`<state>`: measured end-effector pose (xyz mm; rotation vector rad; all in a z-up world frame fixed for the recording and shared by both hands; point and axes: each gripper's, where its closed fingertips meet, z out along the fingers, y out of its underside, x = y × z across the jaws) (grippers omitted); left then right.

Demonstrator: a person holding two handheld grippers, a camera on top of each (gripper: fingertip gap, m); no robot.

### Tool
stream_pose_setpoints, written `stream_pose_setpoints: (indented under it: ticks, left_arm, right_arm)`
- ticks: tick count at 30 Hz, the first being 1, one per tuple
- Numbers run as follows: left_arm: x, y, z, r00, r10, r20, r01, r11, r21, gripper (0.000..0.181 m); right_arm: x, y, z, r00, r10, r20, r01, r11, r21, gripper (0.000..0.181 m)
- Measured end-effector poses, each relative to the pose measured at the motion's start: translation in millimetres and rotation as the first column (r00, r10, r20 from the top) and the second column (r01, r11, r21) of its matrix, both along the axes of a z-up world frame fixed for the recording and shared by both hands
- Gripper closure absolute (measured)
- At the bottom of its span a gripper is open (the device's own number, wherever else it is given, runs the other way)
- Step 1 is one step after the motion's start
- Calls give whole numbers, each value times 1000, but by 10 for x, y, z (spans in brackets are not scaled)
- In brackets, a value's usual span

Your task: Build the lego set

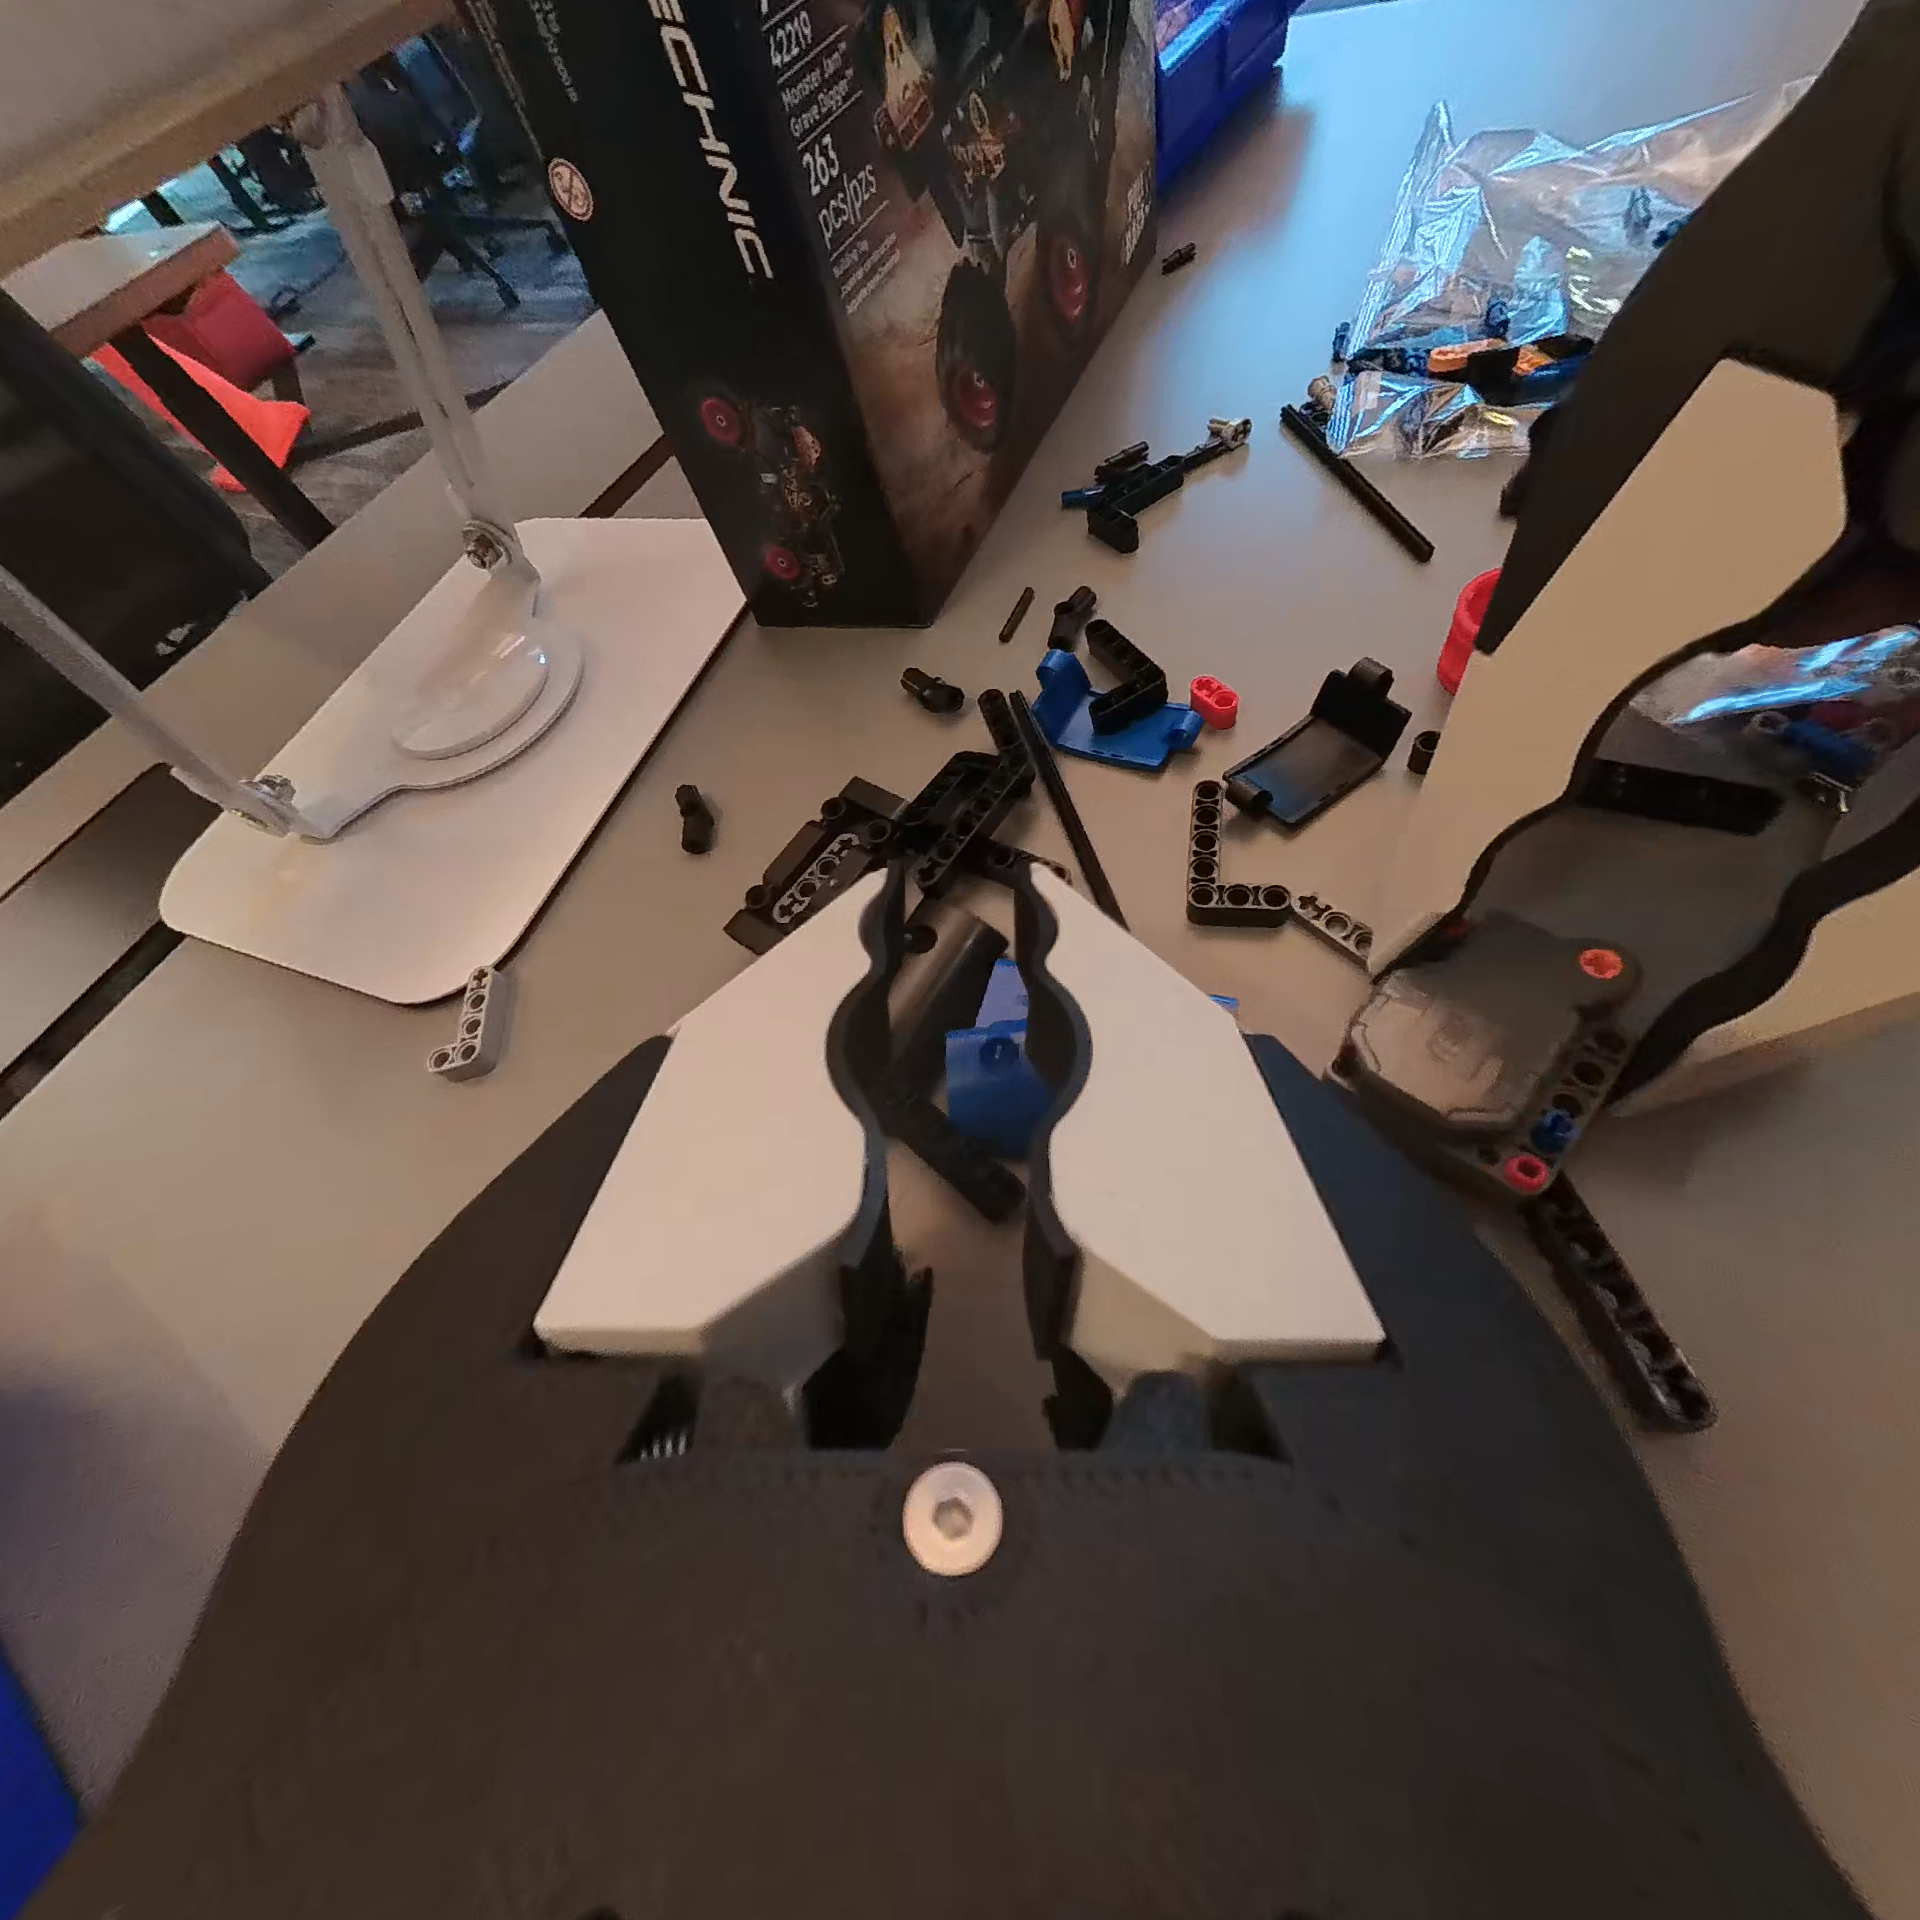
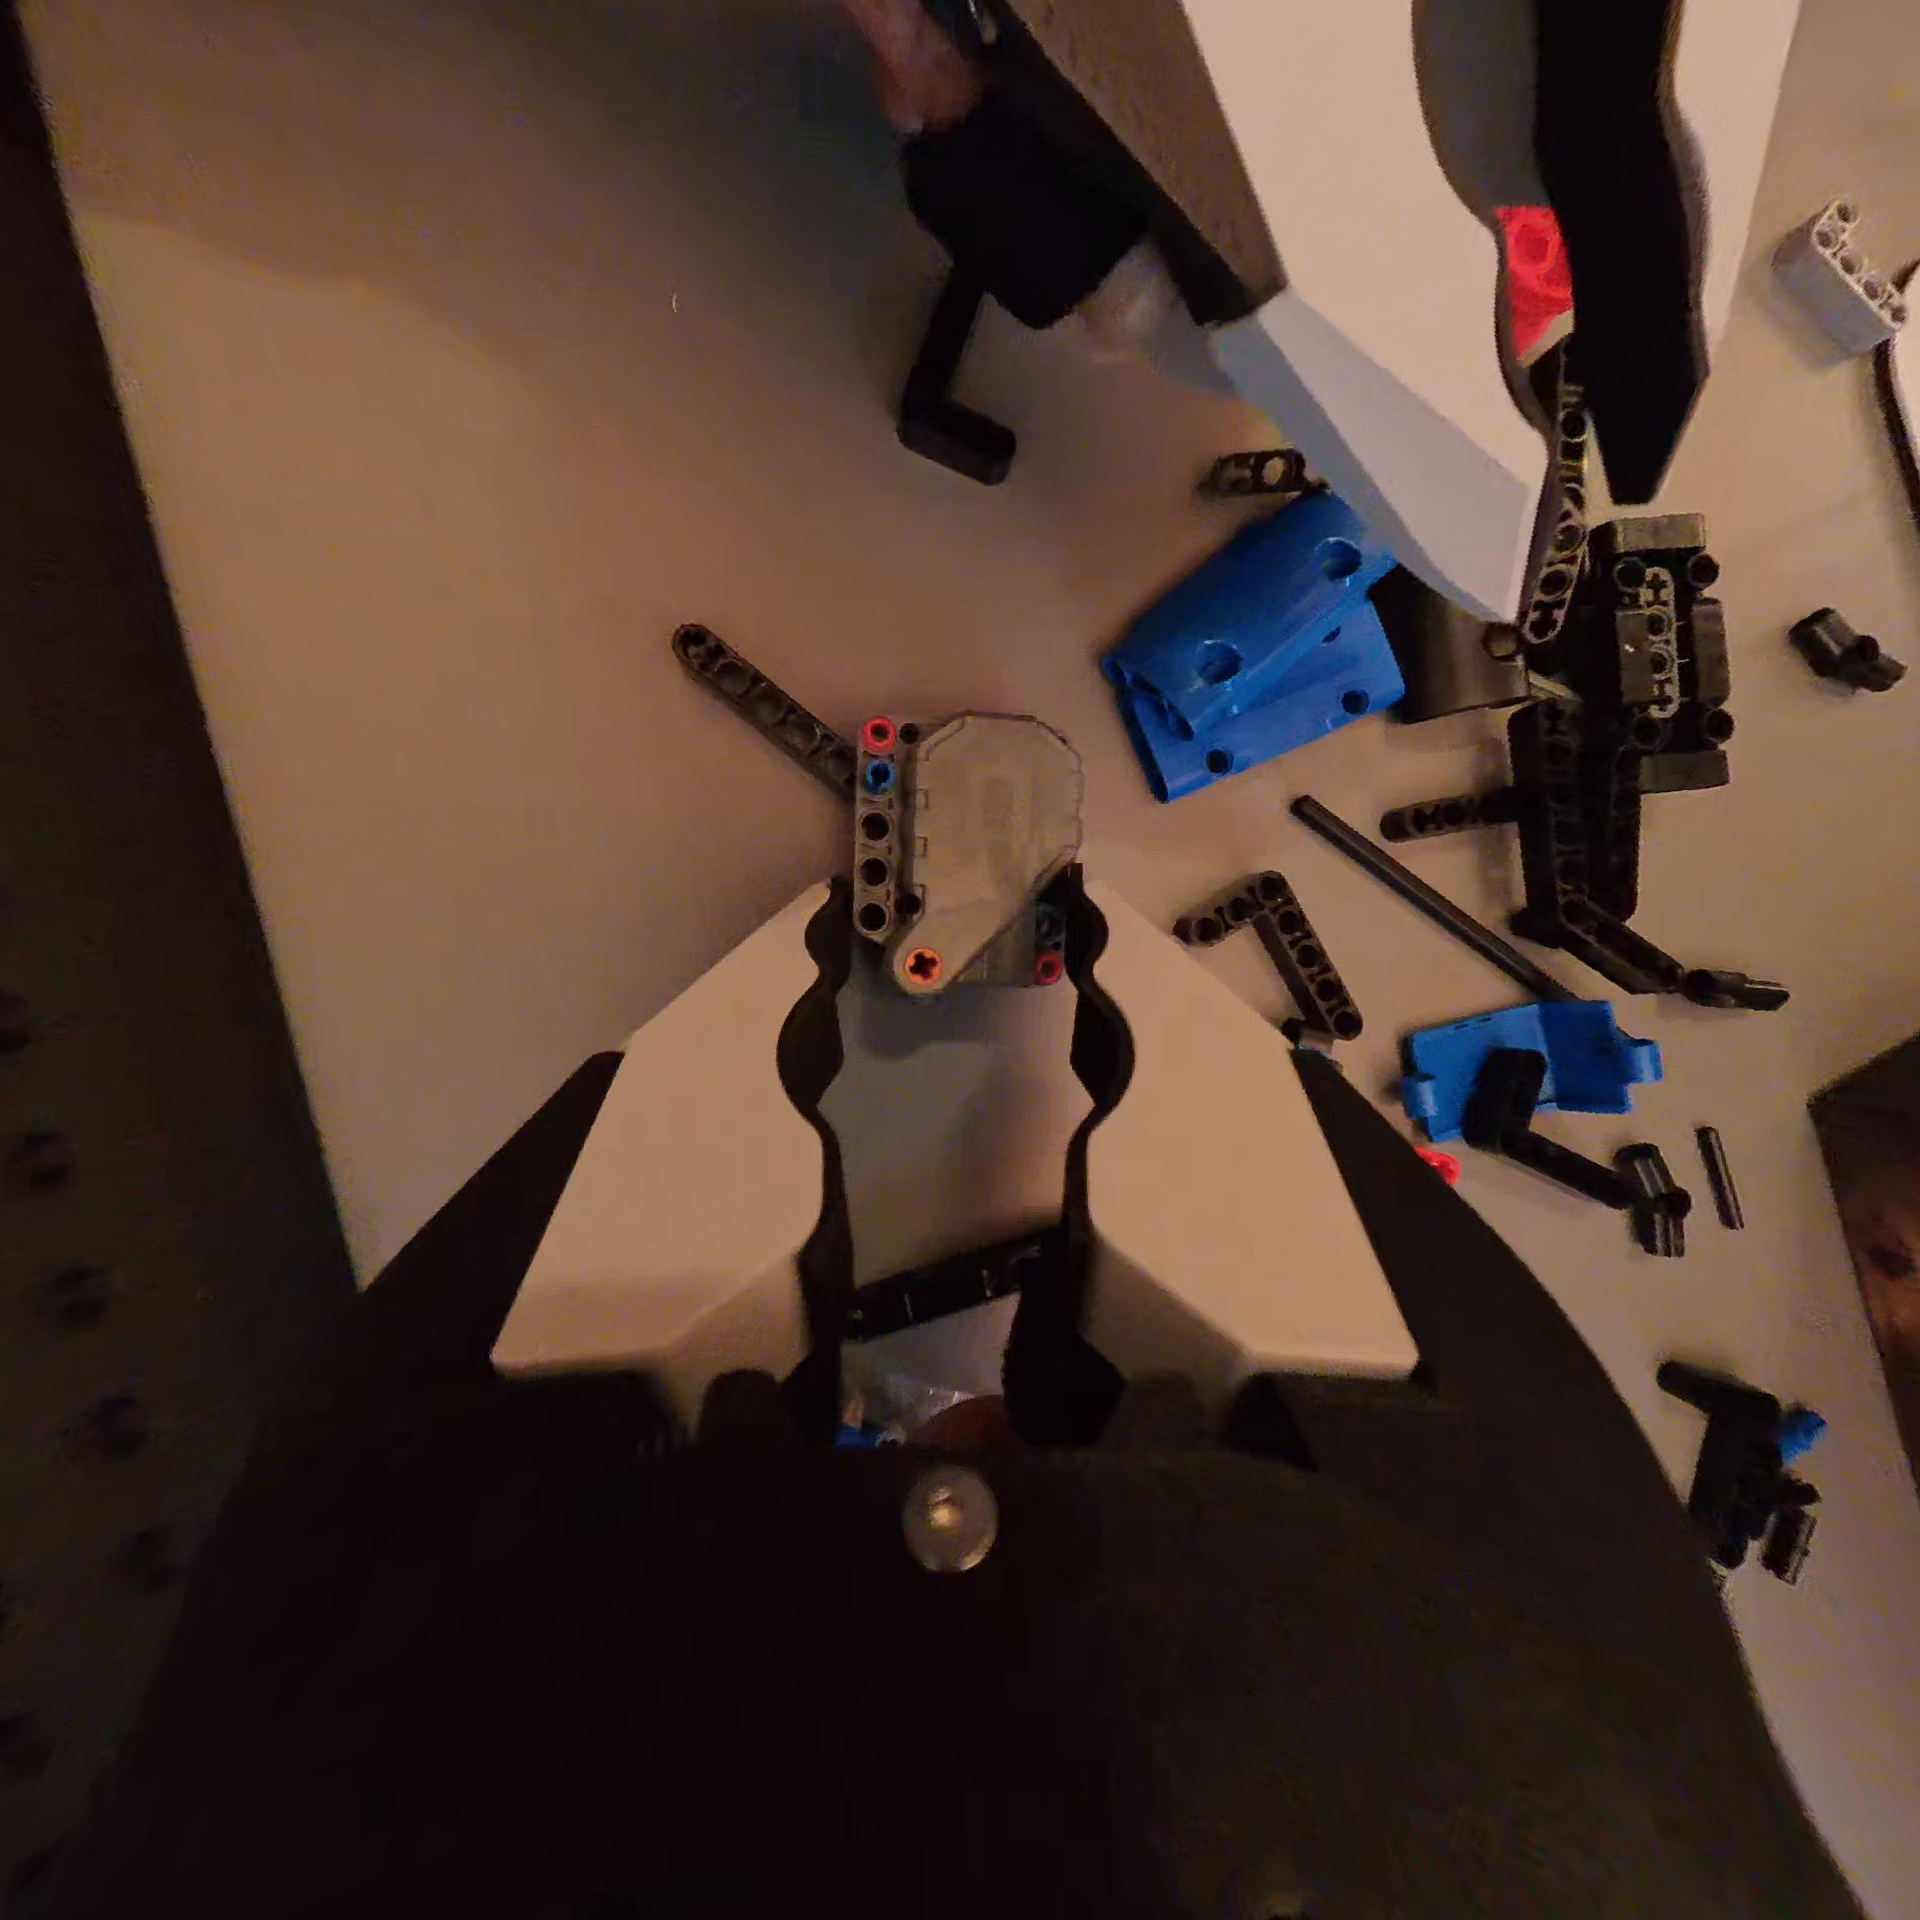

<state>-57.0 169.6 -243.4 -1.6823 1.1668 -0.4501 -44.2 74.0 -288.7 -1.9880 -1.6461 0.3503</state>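
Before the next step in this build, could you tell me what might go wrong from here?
The right hand-held gripper reaches the grey motor block only at its fingertips, and a long black beam sticks out on the block's far side, so it may twist or slip. The left hand-held gripper hangs close over the pile of black beams and could knock loose parts about.

Glossy cardboard box [image 1: 831, 312], crinkled shiny plastic bags [image 1: 1507, 343], matt table [image 1: 312, 1195]
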Motion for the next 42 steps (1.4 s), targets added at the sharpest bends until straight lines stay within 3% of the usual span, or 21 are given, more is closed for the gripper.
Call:
stream_pose_setpoints:
  ticks: [14,23,30,34,42]
  left_arm:
    - [-36,57,-26,1000,11,6,-11,1000,-7,159]
    - [-32,53,28,1000,13,24,-13,1000,1,148]
    - [-53,80,12,1000,28,10,-29,1000,6,150]
    - [-84,90,35,999,33,11,-34,999,21,164]
    - [-92,103,5,999,36,5,-36,999,10,164]
  right_arm:
    - [266,-37,10,1000,-15,-10,15,1000,3,142]
    - [365,-12,237,996,-28,-82,32,998,48,137]
    - [665,117,419,990,-91,-106,103,988,111,143]
    - [875,194,515,985,-133,-111,148,979,143,145]
    - [1102,289,661,967,-188,-169,217,962,169,148]
